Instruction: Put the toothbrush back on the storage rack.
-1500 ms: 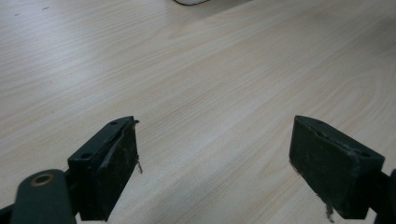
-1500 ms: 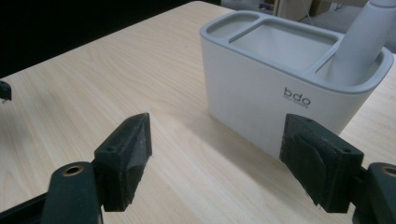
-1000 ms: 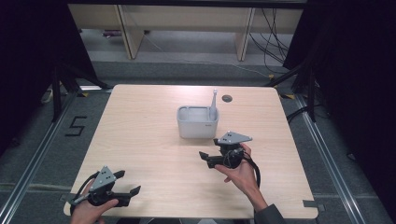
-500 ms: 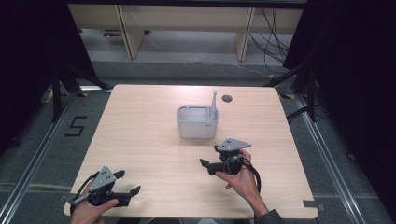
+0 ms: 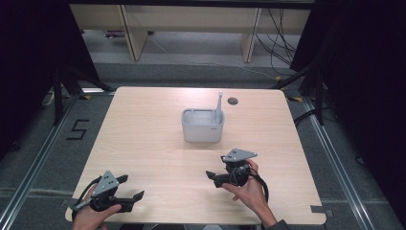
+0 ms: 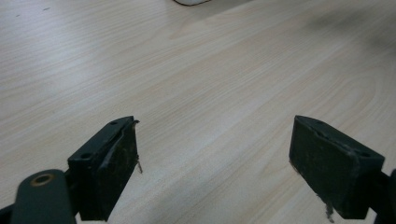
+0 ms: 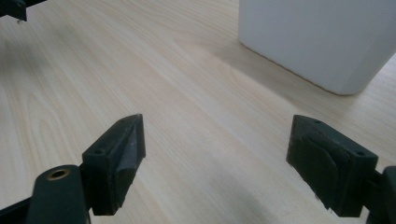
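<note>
Basically both grippers, left gripper (image 5: 129, 188) and right gripper (image 5: 218, 168), fingers spread and empty over table (image 5: 143, 139); white bin (image 5: 202, 130) contents unreadable, grey handle (image 5: 219, 103) sticking out

This looks like a lab or test room set up for recording. A pale wood-grain square table (image 5: 143, 143) stands on grey carpet inside black curtains (image 5: 28, 62). Left of the table, a taped number five (image 5: 78, 129) marks the floor; beyond the table, loose black cables (image 5: 282, 38) trail near beige shelving (image 5: 191, 19).
</note>
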{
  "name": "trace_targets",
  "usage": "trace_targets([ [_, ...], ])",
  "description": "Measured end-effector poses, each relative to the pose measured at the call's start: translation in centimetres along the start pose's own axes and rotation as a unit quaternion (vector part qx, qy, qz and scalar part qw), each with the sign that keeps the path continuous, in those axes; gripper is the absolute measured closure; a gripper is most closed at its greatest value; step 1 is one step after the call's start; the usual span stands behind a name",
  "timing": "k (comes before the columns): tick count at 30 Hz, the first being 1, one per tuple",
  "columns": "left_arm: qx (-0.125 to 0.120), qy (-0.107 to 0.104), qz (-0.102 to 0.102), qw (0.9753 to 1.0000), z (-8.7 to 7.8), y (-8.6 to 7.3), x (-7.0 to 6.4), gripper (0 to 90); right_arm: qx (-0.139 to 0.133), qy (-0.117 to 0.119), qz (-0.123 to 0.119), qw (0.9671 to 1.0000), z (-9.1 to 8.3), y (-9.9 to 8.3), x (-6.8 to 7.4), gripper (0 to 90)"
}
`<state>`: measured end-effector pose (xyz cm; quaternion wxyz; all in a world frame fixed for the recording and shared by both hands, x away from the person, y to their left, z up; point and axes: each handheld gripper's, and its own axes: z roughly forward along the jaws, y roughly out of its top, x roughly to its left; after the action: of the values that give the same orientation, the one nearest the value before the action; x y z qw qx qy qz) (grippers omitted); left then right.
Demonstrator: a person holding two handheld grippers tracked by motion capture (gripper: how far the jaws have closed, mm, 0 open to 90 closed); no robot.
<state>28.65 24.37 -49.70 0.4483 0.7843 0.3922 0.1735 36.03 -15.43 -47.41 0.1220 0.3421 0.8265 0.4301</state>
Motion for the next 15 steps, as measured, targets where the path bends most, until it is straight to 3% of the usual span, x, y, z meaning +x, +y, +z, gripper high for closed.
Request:
trace_targets([
  [1, 0.0, 0.0, 0.0, 1.0, 0.0, 0.0, 0.0, 14.8, 0.0, 0.004, -0.008, 1.0, 0.0, -0.1, -0.1, 19.3],
  [4, 0.0, 0.0, 0.0, 1.0, 0.0, 0.0, 0.0, 14.8, 0.008, 0.002, 0.003, 1.0, -0.2, -0.4, 0.2, 18.6],
  [5, 0.0, 0.0, 0.0, 1.0, 0.0, 0.0, 0.0, 14.9, 0.003, 0.004, -0.009, 0.9999, -0.1, -0.5, 0.1, 18.6],
  [9, 0.001, 0.0, 0.001, 1.0, 0.0, 0.0, 0.0, 14.8, 0.006, 0.006, -0.01, 0.9999, -0.3, -0.9, 0.2, 18.5],
  [10, 0.001, -0.001, 0.002, 1.0, 0.0, 0.0, 0.0, 14.8, 0.013, 0.006, 0.01, 0.9998, -0.5, -1.0, 0.5, 18.5],
  [11, 0.002, -0.001, 0.003, 1.0, 0.0, 0.0, 0.0, 14.8, 0.013, 0.007, -0.006, 0.9999, -0.5, -1.1, 0.3, 18.5],
  [14, 0.001, 0.0, 0.0, 1.0, 0.0, 0.0, 0.0, 14.8, 0.019, 0.008, -0.008, 0.9998, -0.6, -1.5, 0.4, 18.6],
  [15, 0.001, 0.0, 0.002, 1.0, 0.0, 0.0, 0.0, 14.8, 0.025, 0.004, 0.005, 0.9997, -0.7, -1.6, 0.7, 18.6],
])
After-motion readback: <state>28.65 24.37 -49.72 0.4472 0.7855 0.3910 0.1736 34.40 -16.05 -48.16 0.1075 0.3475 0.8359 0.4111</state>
